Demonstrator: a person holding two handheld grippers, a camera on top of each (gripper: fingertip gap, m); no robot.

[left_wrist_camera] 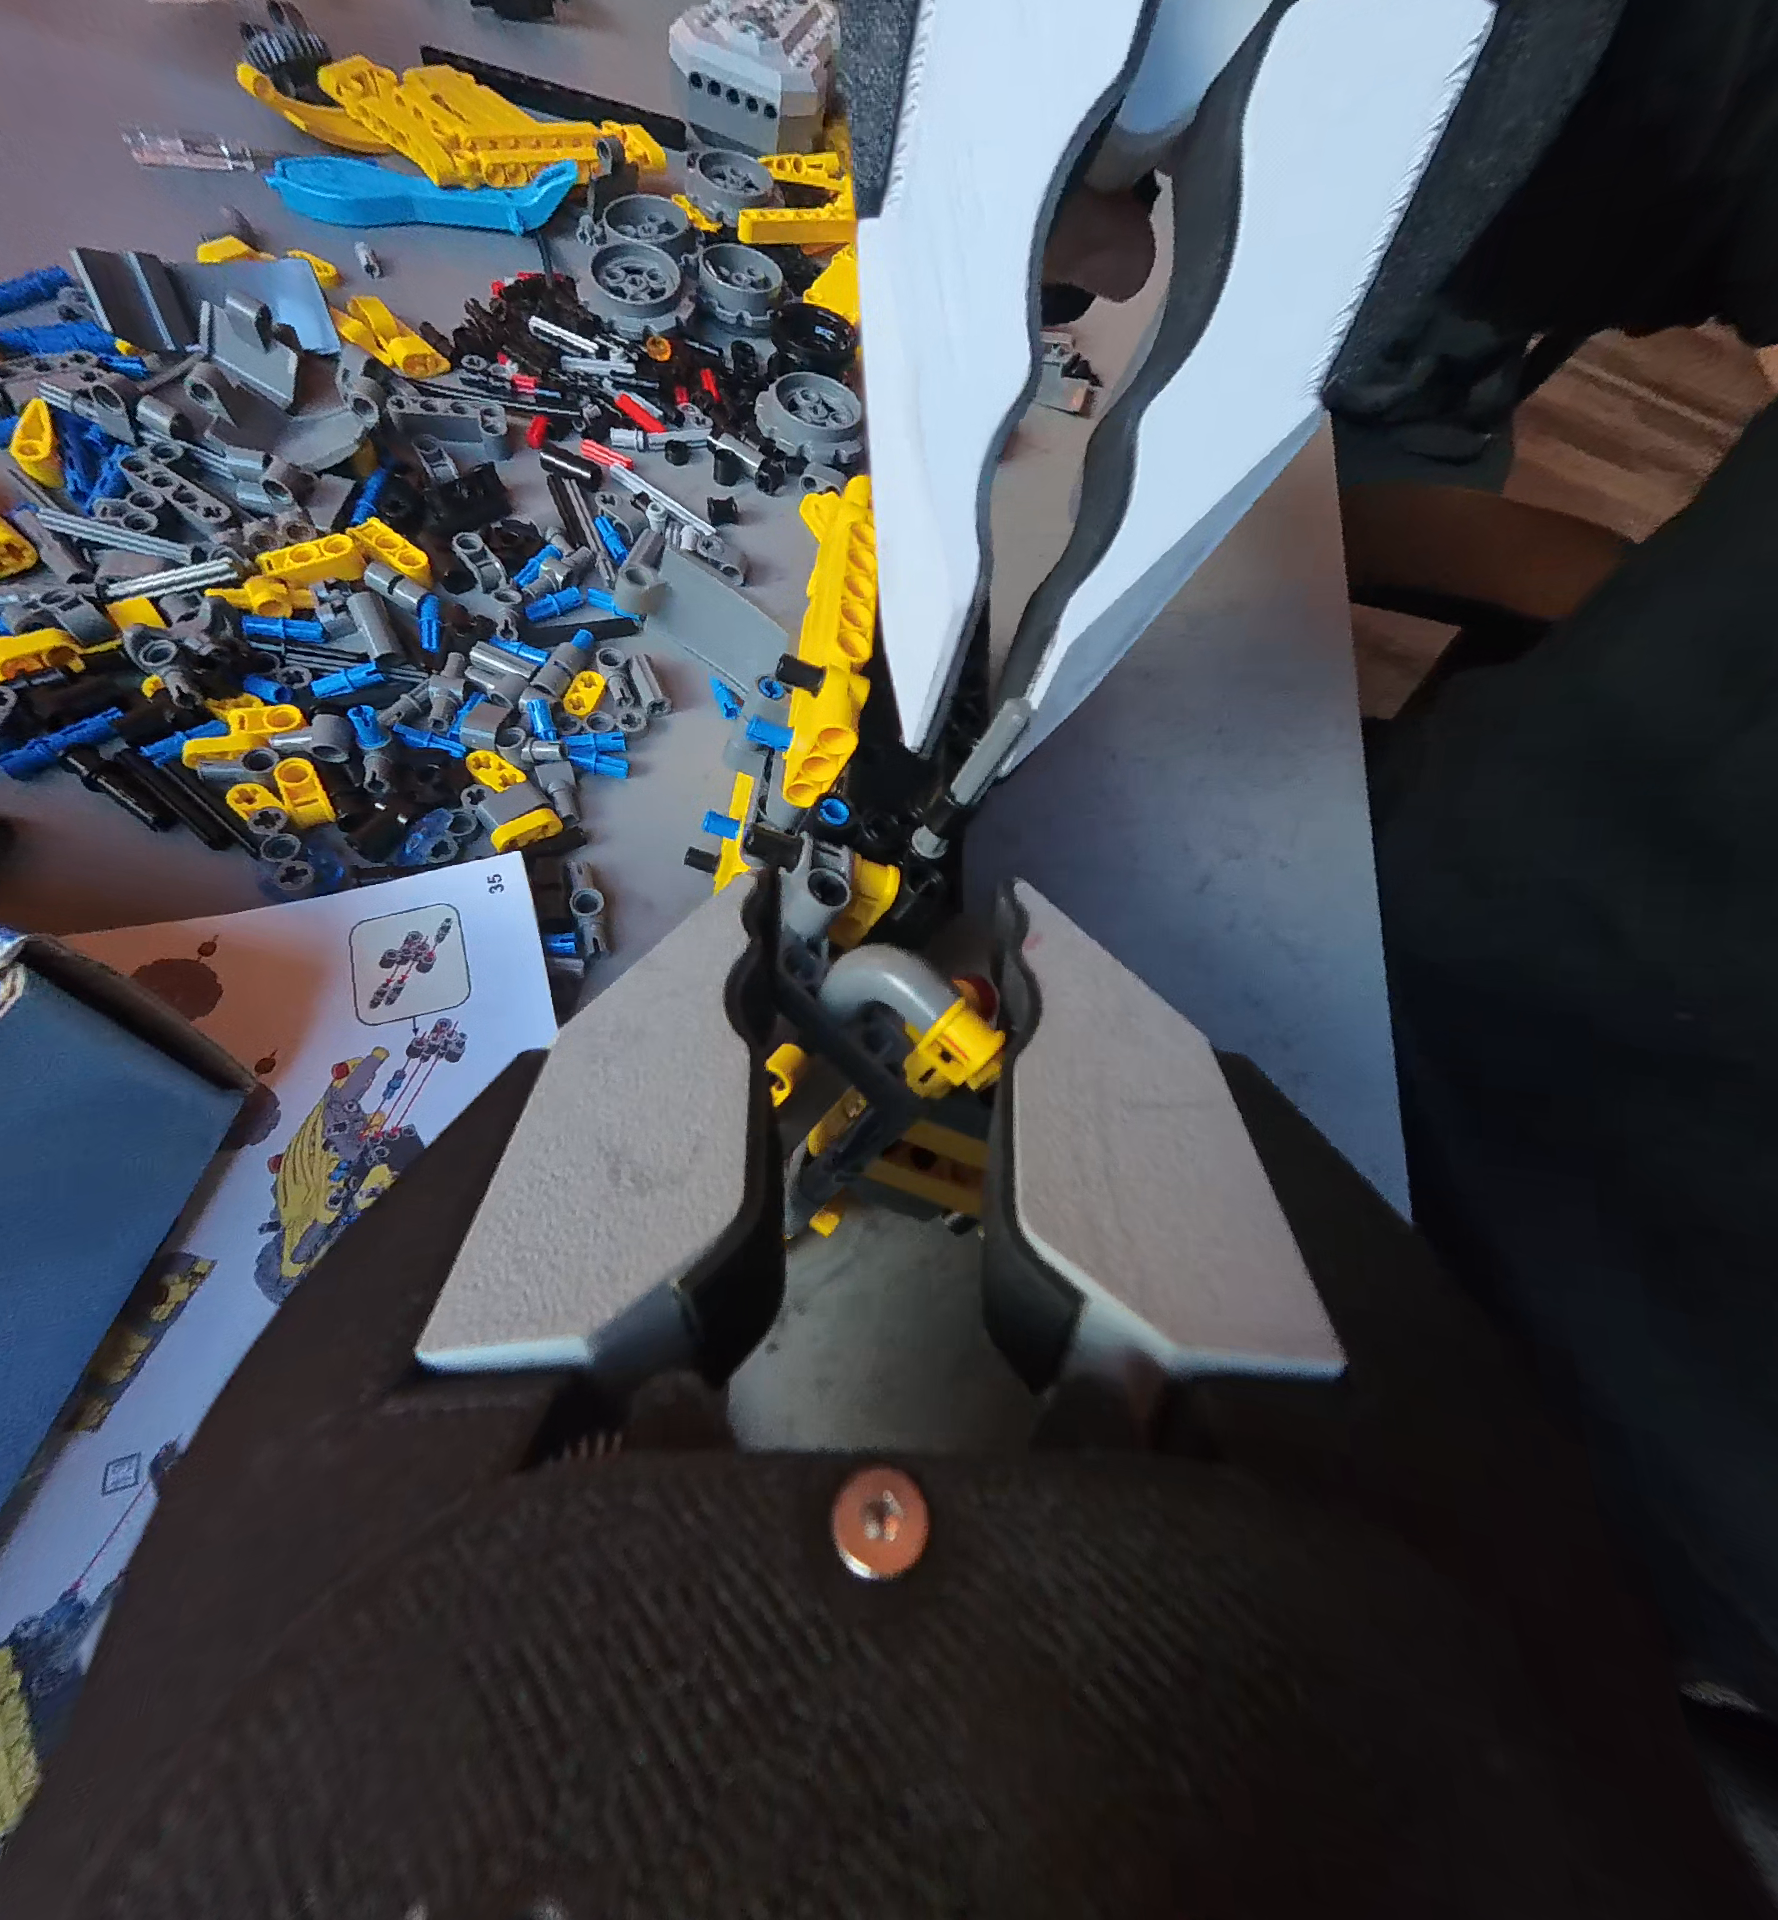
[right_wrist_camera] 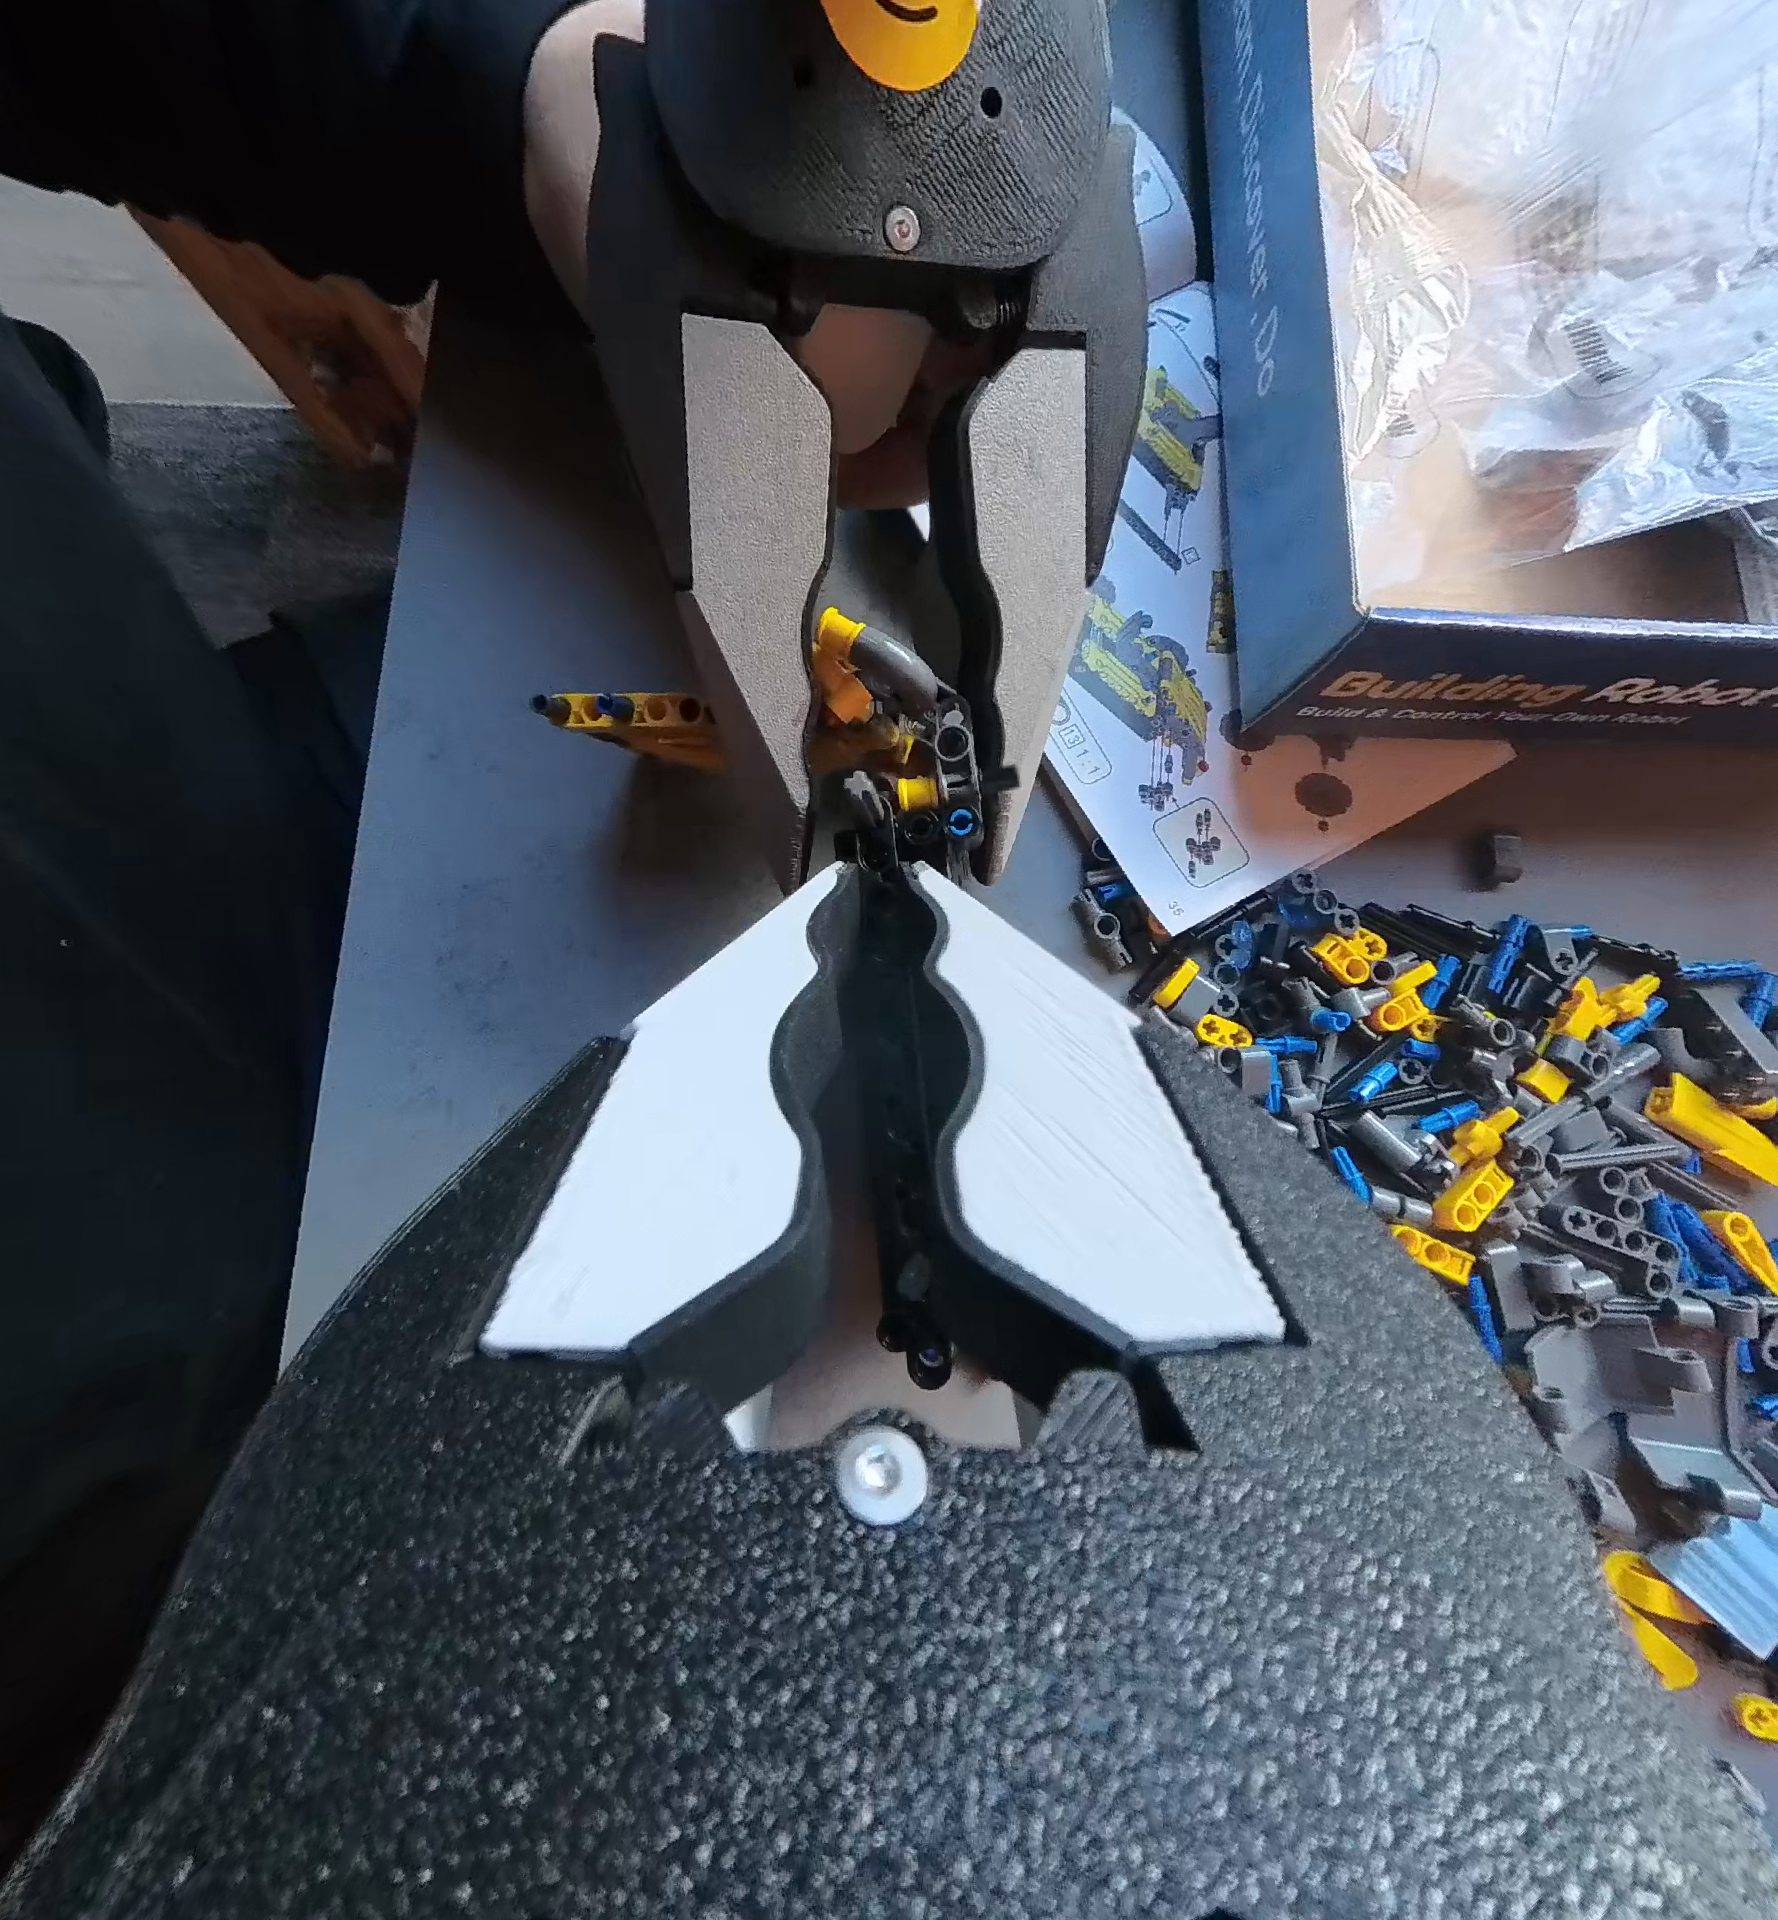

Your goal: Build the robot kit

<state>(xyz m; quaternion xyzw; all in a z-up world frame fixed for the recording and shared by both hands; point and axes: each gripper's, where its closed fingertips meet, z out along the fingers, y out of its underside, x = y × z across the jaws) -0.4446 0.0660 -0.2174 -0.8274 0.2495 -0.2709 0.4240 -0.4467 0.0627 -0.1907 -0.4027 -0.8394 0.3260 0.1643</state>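
Note:
My left gripper [left_wrist_camera: 880, 904], with grey fingers, is shut on a small yellow, grey and black brick assembly [left_wrist_camera: 916, 1049] just above the grey table [left_wrist_camera: 1176, 831]. My right gripper [right_wrist_camera: 885, 878], with white fingers, is shut on a long black holed beam [right_wrist_camera: 900, 1143] that lies lengthwise between its pads. The two grippers meet tip to tip. In the left wrist view the right gripper [left_wrist_camera: 968, 727] comes down from the top, and a grey axle [left_wrist_camera: 989, 748] pokes out at its tips towards the assembly. In the right wrist view the left gripper [right_wrist_camera: 895, 831] holds the assembly [right_wrist_camera: 895, 717] against the beam's end.
A big pile of loose yellow, blue, grey and black parts [left_wrist_camera: 345, 623] [right_wrist_camera: 1487, 1143] covers the table beside the grippers. An open instruction booklet [left_wrist_camera: 428, 997] [right_wrist_camera: 1155, 665] lies under a blue box [left_wrist_camera: 54, 1195] [right_wrist_camera: 1384, 665] holding plastic bags [right_wrist_camera: 1591, 312]. The table edge [left_wrist_camera: 1373, 935] is close.

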